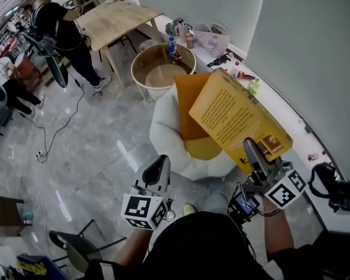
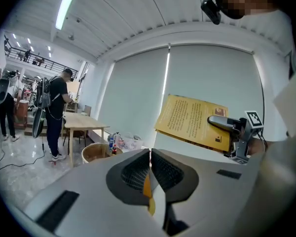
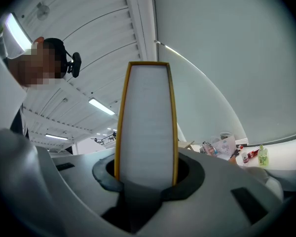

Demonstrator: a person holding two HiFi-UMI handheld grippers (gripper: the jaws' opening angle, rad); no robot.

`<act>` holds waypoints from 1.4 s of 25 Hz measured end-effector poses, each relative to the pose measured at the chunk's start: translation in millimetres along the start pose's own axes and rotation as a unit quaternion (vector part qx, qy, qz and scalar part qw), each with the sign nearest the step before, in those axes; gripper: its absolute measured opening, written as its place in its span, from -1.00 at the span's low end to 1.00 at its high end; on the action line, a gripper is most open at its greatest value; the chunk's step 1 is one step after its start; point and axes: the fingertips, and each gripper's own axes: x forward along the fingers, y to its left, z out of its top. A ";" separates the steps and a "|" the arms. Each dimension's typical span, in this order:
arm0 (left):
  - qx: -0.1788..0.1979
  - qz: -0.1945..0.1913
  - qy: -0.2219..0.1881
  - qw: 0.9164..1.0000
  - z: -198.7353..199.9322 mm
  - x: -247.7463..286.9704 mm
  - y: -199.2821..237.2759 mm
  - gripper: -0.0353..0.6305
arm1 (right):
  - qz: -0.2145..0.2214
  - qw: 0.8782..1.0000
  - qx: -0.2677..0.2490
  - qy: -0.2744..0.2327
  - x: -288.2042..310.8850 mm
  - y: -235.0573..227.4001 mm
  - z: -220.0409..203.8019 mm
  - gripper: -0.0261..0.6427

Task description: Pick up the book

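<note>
In the head view my right gripper (image 1: 254, 153) is shut on the lower edge of a yellow book (image 1: 233, 118) and holds it in the air over a white beanbag seat (image 1: 166, 136), back cover up. The right gripper view shows the book's white page edge (image 3: 147, 127) standing upright between the jaws, which press on both yellow covers. My left gripper (image 1: 157, 169) hovers lower left of the book, apart from it. Its ribbed jaws meet in the left gripper view (image 2: 150, 154) with nothing held. That view also shows the book (image 2: 190, 120) and the right gripper (image 2: 222, 122) ahead.
An orange cushion (image 1: 189, 101) rests on the beanbag. Behind it stand a round wooden tub (image 1: 157, 69) with bottles, a wooden table (image 1: 116, 17) and a person (image 1: 58, 25). A white counter (image 1: 291, 124) with small items runs along the right wall. A black chair (image 1: 76, 247) is lower left.
</note>
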 end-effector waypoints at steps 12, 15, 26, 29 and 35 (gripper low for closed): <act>-0.020 -0.009 0.004 1.000 -20.4 -47.5 -16.0 -0.83 | -0.013 1.000 -0.018 0.014 -40.2 35.9 -16.9 -0.46; -0.020 -0.010 0.009 1.000 -16.5 -45.5 -13.5 -0.83 | -0.021 0.999 -0.018 0.015 -36.0 37.0 -15.4 -0.46; 0.011 -0.042 0.019 0.999 -17.1 -37.6 -69.3 -0.83 | -0.044 0.999 -0.015 0.005 -81.6 23.0 -3.1 -0.46; 0.022 -0.045 0.020 0.999 -16.0 -37.7 -67.9 -0.83 | -0.044 0.999 -0.016 -0.002 -79.5 24.5 -2.5 -0.46; 0.035 -0.042 0.020 0.998 -16.2 -40.8 -71.1 -0.83 | -0.041 0.999 -0.018 -0.004 -81.5 24.4 -3.4 -0.46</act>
